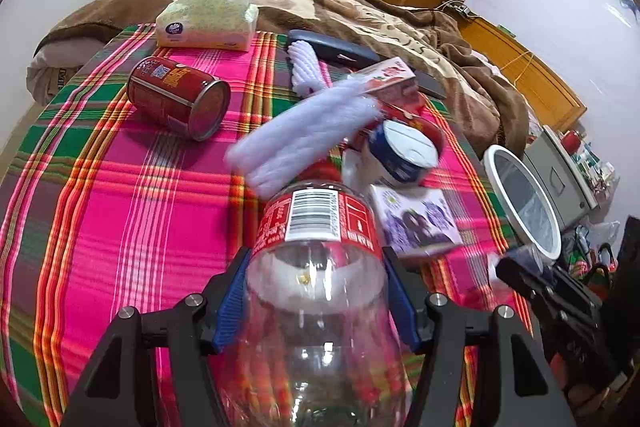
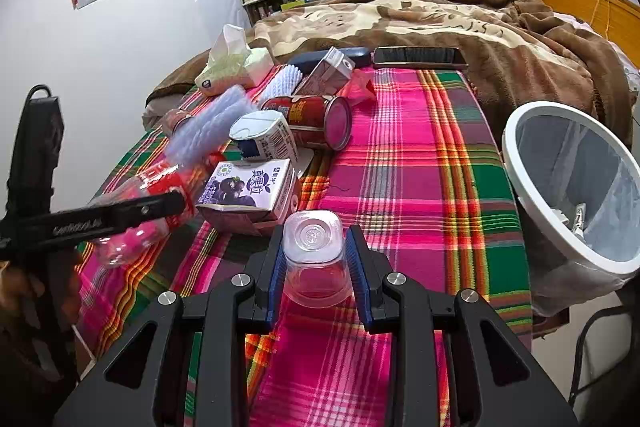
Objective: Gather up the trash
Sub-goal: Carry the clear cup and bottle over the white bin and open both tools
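The left claw (image 1: 316, 291) grips an empty clear plastic bottle (image 1: 316, 267) across its body below the red label; it looks light, thin-walled and slippery, likely to buckle if squeezed hard. The right claw (image 2: 314, 259) is closed on a small clear plastic cup (image 2: 314, 253), held sideways by its walls; it seems light and easily crushed. Beyond, on the plaid-covered desk (image 2: 420, 155), lie a purple drink carton (image 2: 250, 191), a red can (image 2: 316, 121) and a tissue pack (image 2: 234, 67). A white-rimmed bin (image 2: 576, 187) stands at the desk's right edge.
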The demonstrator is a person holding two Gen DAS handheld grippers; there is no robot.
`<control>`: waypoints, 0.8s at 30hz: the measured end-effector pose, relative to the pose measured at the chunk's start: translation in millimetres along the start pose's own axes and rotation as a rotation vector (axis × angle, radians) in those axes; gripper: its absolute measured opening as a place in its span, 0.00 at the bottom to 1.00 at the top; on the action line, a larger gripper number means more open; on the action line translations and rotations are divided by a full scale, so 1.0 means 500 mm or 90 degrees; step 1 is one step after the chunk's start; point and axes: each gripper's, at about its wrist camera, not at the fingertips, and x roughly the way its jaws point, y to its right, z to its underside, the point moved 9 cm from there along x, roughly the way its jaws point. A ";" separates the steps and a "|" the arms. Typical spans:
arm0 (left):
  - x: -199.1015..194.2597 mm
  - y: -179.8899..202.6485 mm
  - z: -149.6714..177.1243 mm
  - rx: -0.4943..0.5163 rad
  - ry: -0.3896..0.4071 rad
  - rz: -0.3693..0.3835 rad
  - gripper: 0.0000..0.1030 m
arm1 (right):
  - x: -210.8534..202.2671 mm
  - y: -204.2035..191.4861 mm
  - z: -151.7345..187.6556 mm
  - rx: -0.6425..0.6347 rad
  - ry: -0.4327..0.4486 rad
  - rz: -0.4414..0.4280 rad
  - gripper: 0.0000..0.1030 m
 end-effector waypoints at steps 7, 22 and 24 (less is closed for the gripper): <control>-0.041 0.039 0.015 0.005 0.032 0.016 0.61 | -0.015 0.008 -0.003 0.005 0.011 0.001 0.30; -0.077 0.144 -0.032 0.051 0.082 0.035 0.61 | -0.064 0.066 -0.035 0.018 0.054 0.021 0.30; -0.077 0.164 -0.037 0.060 0.082 0.043 0.61 | -0.072 0.079 -0.040 0.021 0.059 0.026 0.30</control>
